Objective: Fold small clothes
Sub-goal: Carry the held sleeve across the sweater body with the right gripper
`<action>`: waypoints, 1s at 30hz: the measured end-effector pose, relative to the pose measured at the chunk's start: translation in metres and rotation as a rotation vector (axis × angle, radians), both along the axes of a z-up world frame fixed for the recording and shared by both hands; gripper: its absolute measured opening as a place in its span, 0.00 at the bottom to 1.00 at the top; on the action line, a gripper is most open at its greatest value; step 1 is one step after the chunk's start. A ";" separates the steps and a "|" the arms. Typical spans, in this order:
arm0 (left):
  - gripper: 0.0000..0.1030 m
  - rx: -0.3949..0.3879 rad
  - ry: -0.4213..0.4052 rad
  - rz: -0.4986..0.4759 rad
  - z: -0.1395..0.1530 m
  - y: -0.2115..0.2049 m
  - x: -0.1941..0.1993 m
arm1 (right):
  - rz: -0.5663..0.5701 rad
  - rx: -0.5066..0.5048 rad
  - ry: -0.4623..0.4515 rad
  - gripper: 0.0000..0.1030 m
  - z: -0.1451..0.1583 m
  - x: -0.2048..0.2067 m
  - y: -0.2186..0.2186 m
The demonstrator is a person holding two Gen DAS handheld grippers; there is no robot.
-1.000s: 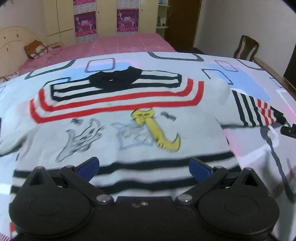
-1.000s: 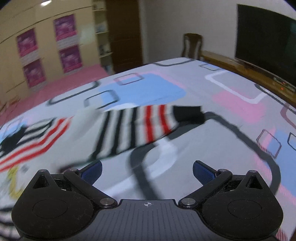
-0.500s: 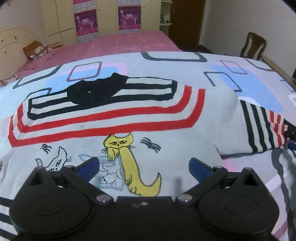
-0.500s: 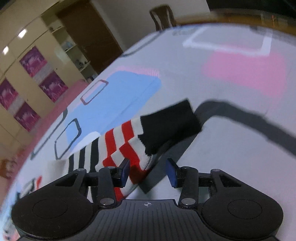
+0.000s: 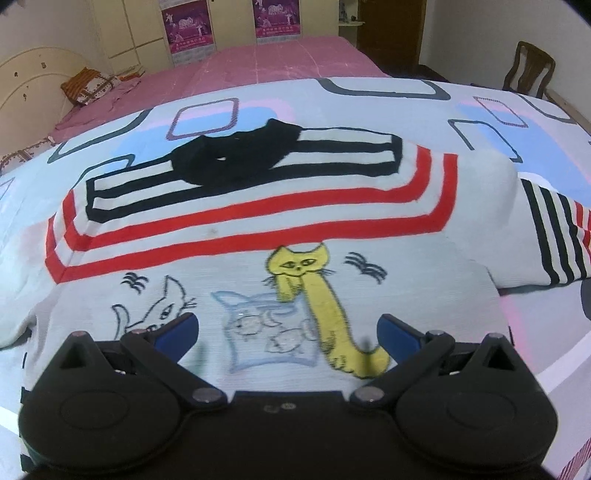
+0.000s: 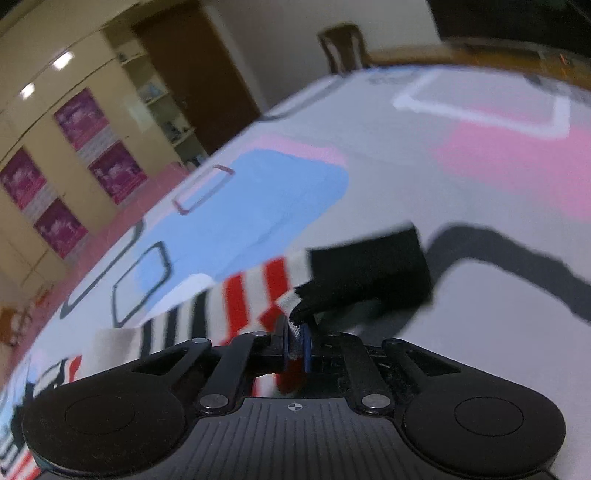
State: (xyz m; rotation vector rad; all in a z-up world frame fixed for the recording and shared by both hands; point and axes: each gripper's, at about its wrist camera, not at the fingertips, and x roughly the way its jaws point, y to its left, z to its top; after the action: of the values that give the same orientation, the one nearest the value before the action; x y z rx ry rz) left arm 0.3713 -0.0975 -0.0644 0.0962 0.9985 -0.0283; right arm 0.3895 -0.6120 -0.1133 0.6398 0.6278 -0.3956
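A small white sweater [image 5: 258, 229] with red and black stripes, a black collar and cat drawings lies flat on a patterned bedspread [image 5: 369, 96]. My left gripper [image 5: 286, 330] is open and empty, hovering over the cat drawings on the chest. The striped right sleeve [image 5: 554, 236] stretches off to the right. My right gripper [image 6: 295, 347] is shut on that sleeve [image 6: 251, 291] near its black cuff [image 6: 369, 269], the fabric pinched between the blue pads.
A pink bed [image 5: 258, 62] and cupboards with purple posters [image 5: 188, 26] stand beyond the bedspread. A wooden chair [image 5: 528, 70] stands at the far right. The chair [image 6: 343, 48] and a dark door [image 6: 199, 70] show in the right wrist view.
My right gripper moved down to the sleeve and closed on it by the cuff. My left gripper moved forward from the sweater's hem to over the cat drawings.
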 end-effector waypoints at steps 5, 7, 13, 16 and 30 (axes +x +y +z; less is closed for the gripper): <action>1.00 -0.030 0.002 -0.008 -0.003 0.023 0.002 | 0.117 -0.129 -0.039 0.07 0.033 0.013 0.050; 1.00 -0.046 0.001 -0.013 -0.004 0.034 0.003 | 0.178 -0.164 -0.059 0.07 0.045 0.019 0.079; 1.00 -0.096 -0.009 -0.023 -0.002 0.080 0.003 | 0.377 -0.241 -0.083 0.07 0.063 0.035 0.189; 1.00 -0.128 -0.035 0.008 0.003 0.114 0.000 | 0.490 -0.268 -0.086 0.07 0.061 0.041 0.248; 0.83 -0.353 -0.116 0.108 0.011 0.225 -0.012 | 0.925 -0.330 0.012 0.18 0.000 0.062 0.453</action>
State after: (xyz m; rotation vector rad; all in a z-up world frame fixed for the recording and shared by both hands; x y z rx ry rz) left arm 0.3593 0.1271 -0.0538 -0.2767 0.8685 -0.0986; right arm 0.4516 -0.1586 -0.1136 -0.0084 0.7784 0.3605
